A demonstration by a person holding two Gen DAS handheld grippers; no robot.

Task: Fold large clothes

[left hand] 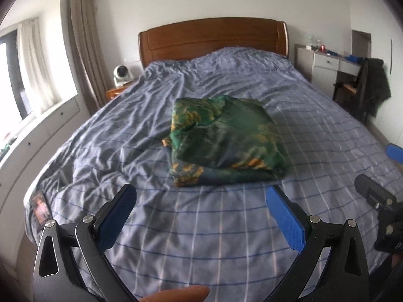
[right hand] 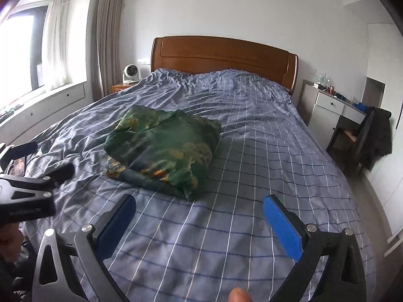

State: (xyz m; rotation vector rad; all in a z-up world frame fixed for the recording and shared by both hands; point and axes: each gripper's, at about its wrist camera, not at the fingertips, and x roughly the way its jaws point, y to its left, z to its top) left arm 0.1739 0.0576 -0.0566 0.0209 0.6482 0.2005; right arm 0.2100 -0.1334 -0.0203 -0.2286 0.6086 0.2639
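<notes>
Green and gold cloth, our folded garment (left hand: 224, 141), lies as a thick, squarish bundle on the blue checked bedspread (left hand: 201, 226), about midway between the wooden headboard (left hand: 214, 37) and the foot. Its slightly longer side runs from headboard to foot, the folded edge facing us. We hold the left gripper (left hand: 201, 196) and right gripper (right hand: 199, 206) spread wide, nothing between their blue pads, short of the bundle.

We see soft daylight entering from the window (right hand: 20, 50) at left, which is blown out to white glare. Fisheye distortion bends the walls, with dark vignetting in the corners. The folded green garment (left hand: 224, 138) is smeared by motion blur.
</notes>
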